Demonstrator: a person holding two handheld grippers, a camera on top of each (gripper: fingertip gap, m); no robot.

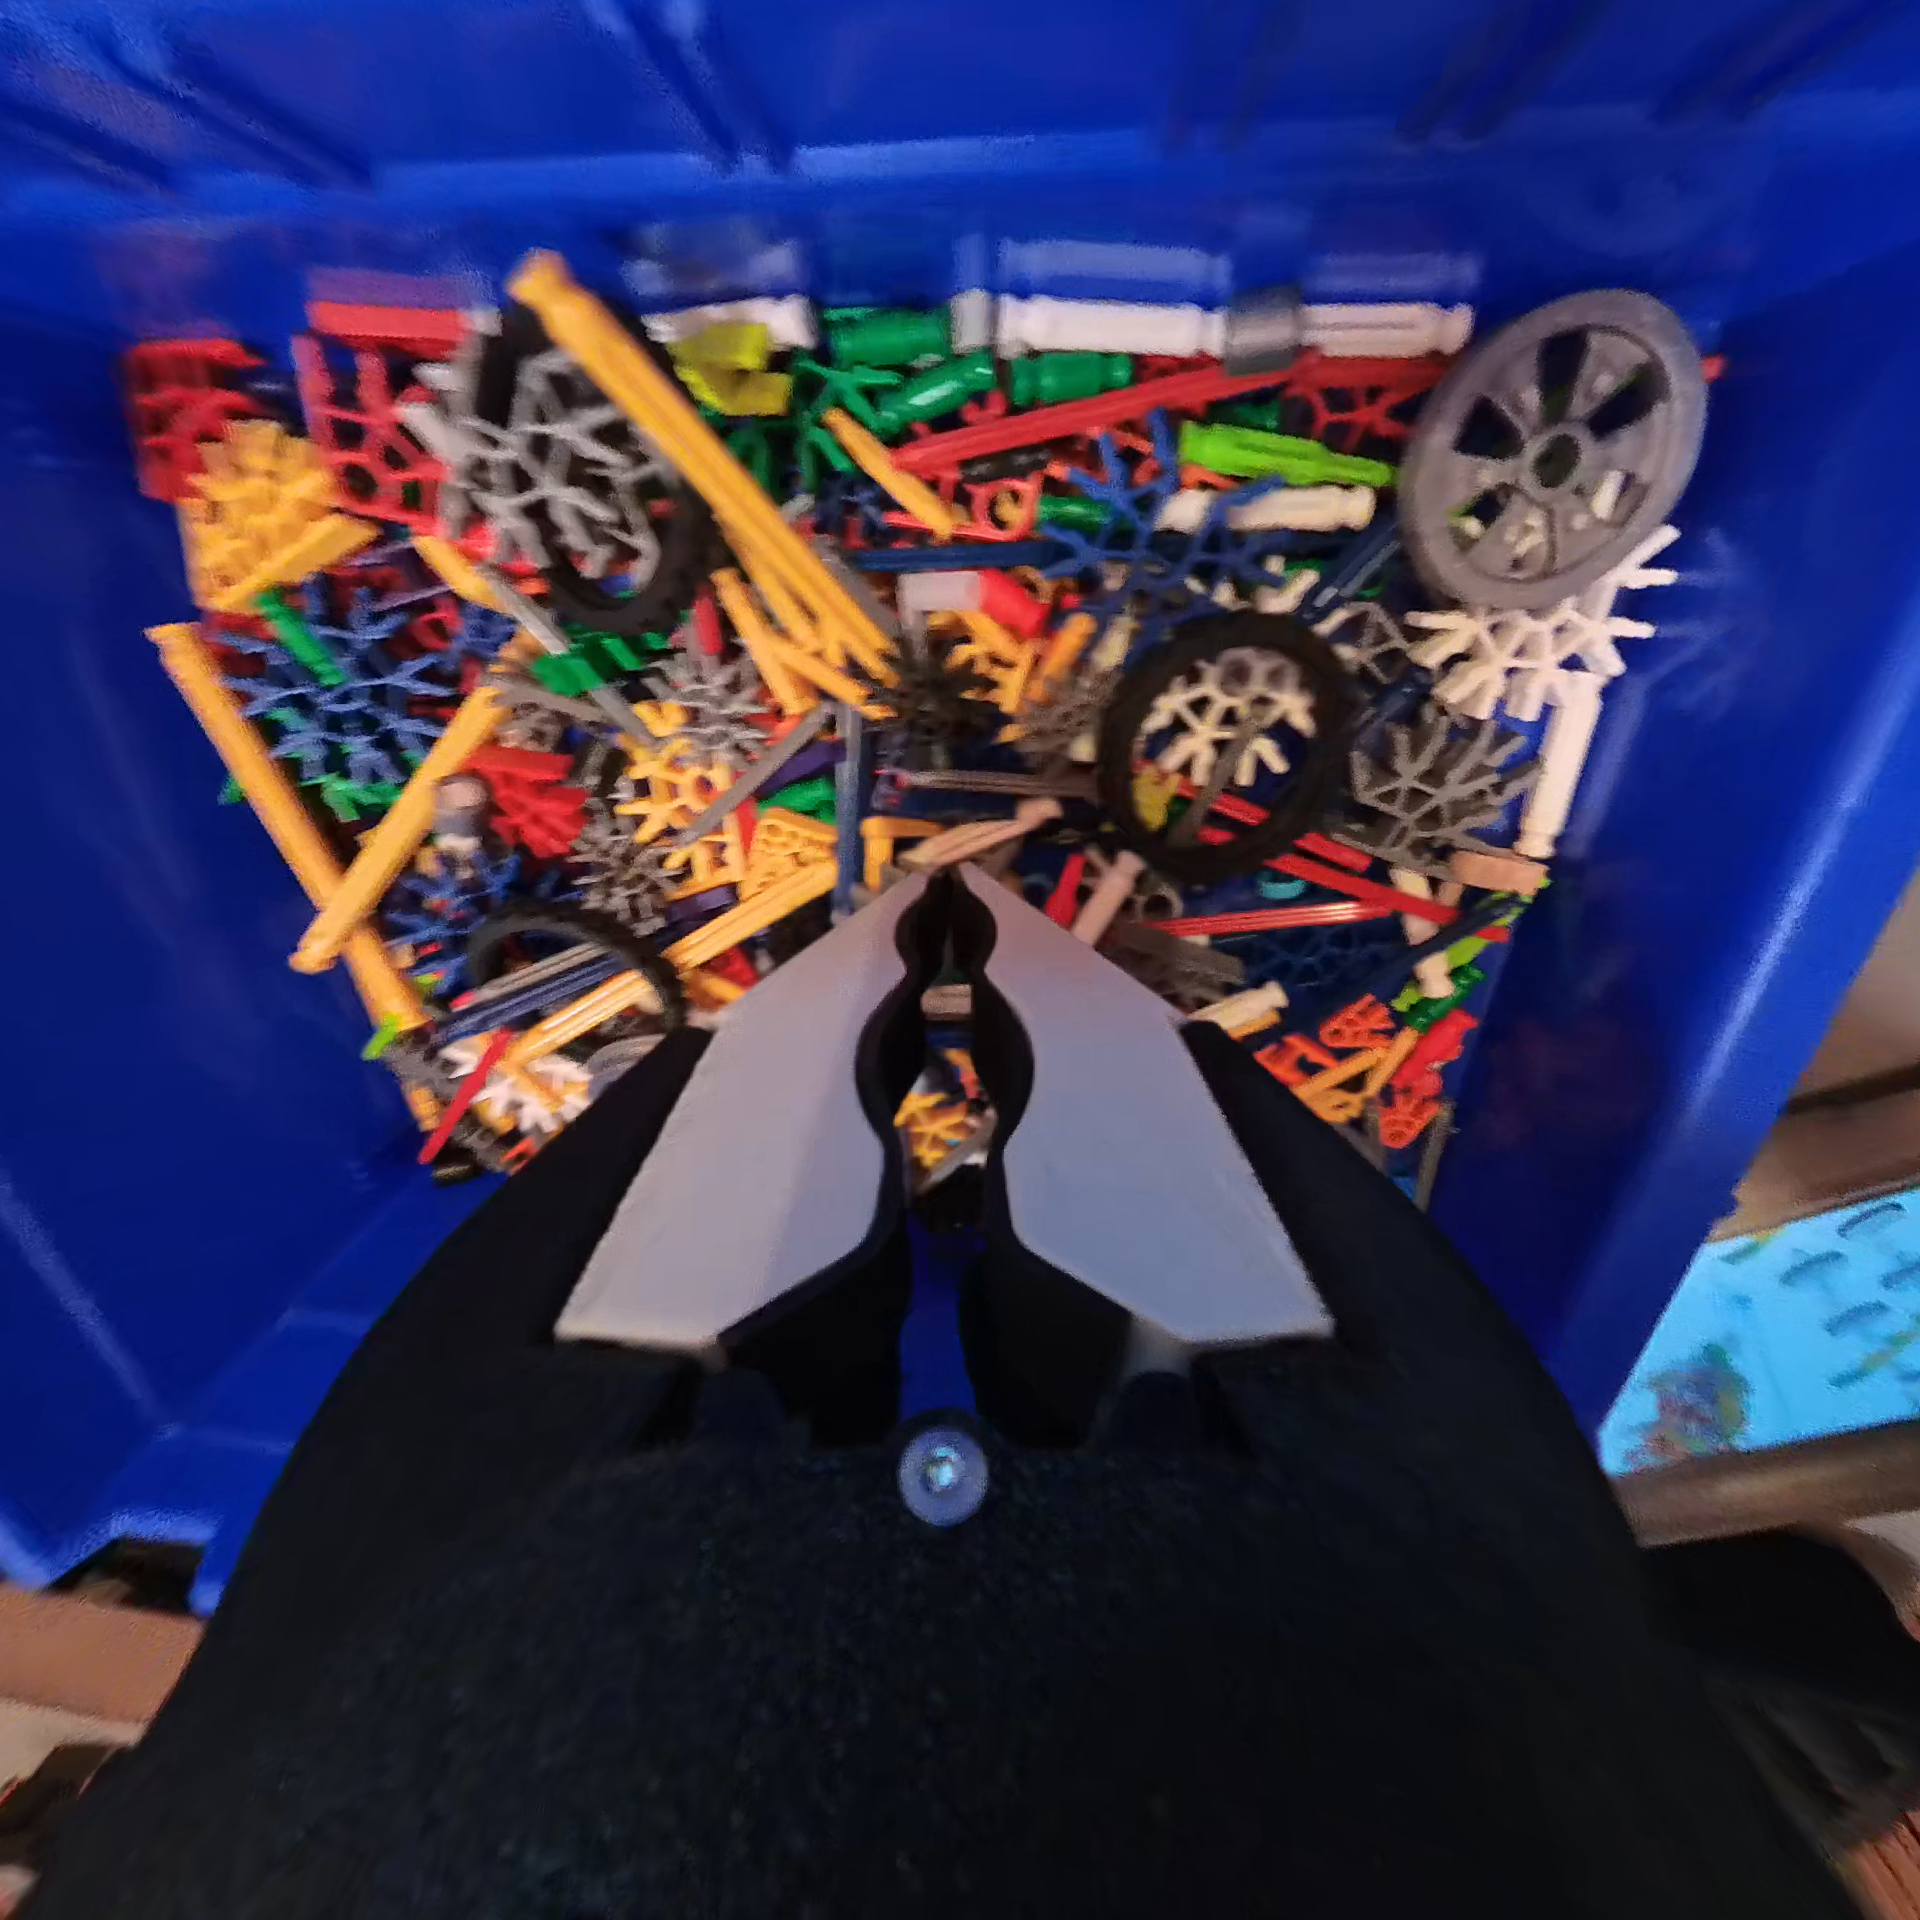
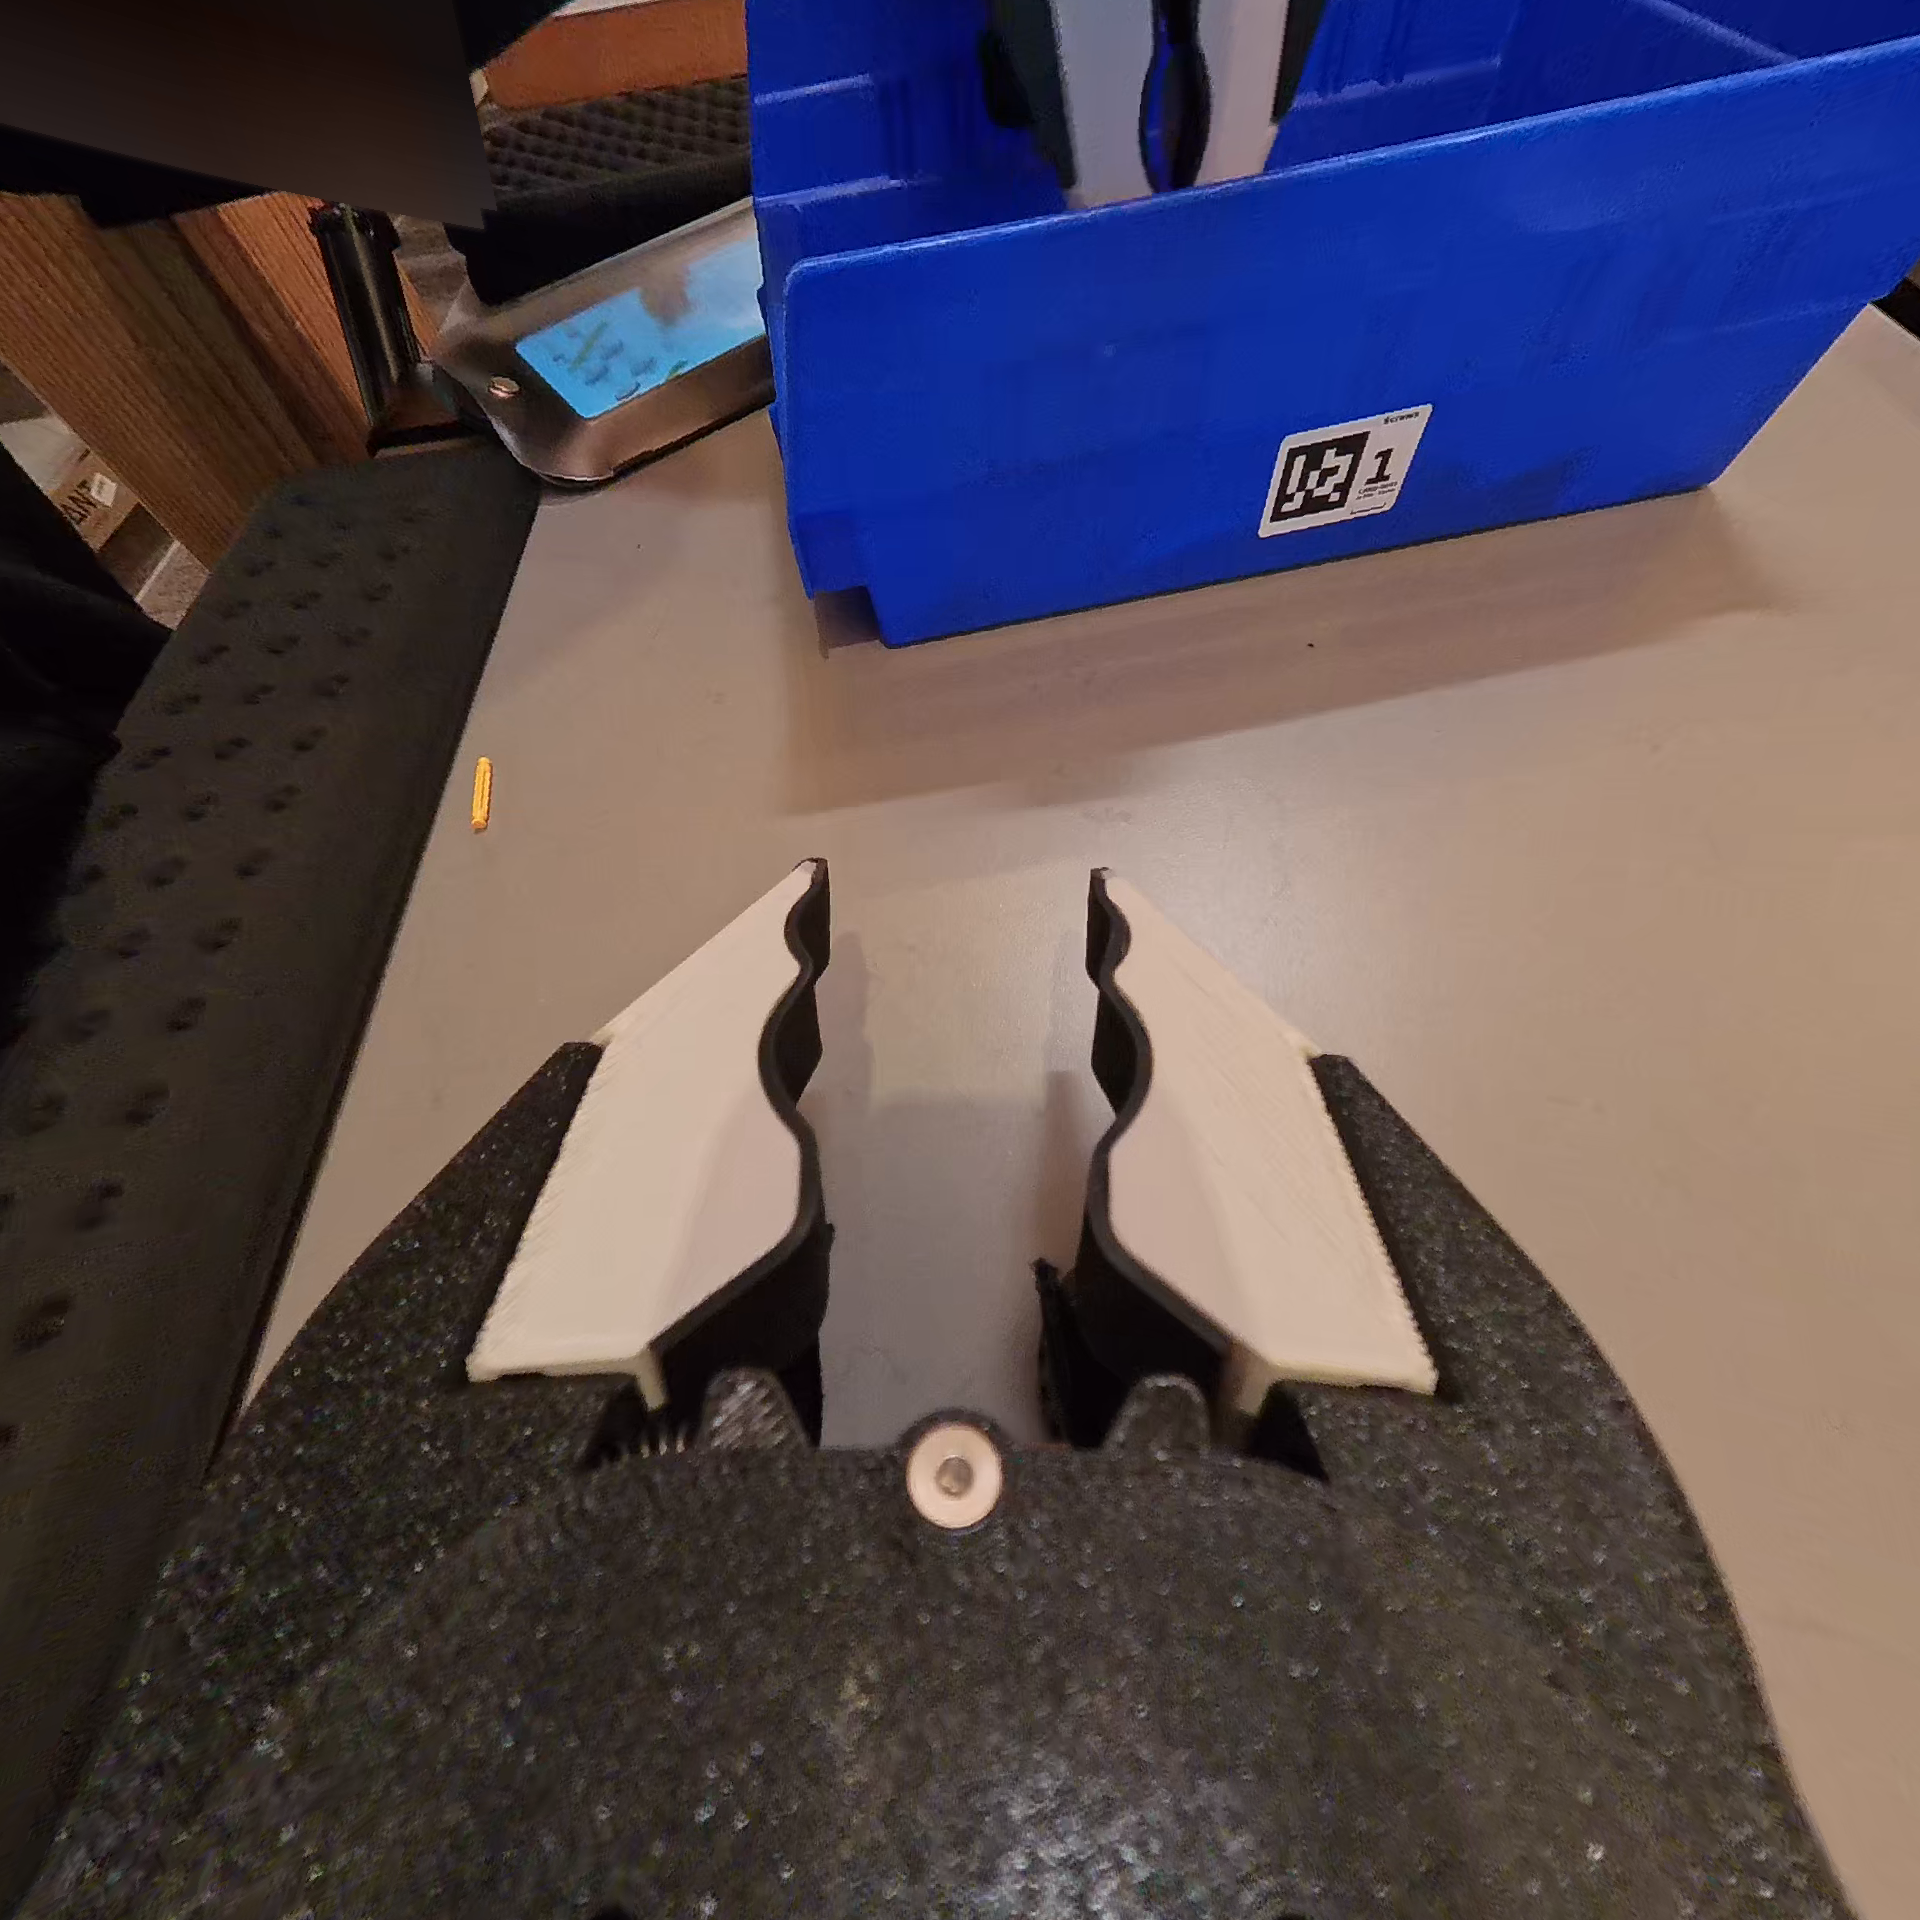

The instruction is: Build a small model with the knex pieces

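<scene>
My left gripper (image 1: 943, 878) is down inside a blue bin (image 1: 156, 935), just above a pile of coloured construction-toy rods, connectors and wheels. Its fingertips are shut together. A tan rod (image 1: 987, 836) lies right at the tips; I cannot tell whether it is pinched. A black tyre with a white connector (image 1: 1231, 727) lies just right of the tips. My right gripper (image 2: 958, 873) is open and empty over the grey table (image 2: 1455, 935), in front of the blue bin (image 2: 1039, 416). The left gripper's fingers (image 2: 1091, 94) show inside the bin at the top of the right wrist view.
A short yellow rod (image 2: 480, 793) lies on the table left of my right gripper. A black foam mat (image 2: 208, 831) borders the table's left edge. A metal device with a blue screen (image 2: 634, 343) stands behind it. The bin's front bears a white sticker (image 2: 1340, 473). Some 25 centimeters of space lies between my two pairs of fingers. The short yellow rod (image 2: 480, 793) lies some 15 centimeters from my right tips, 25 centimeters from my left tips.
</scene>
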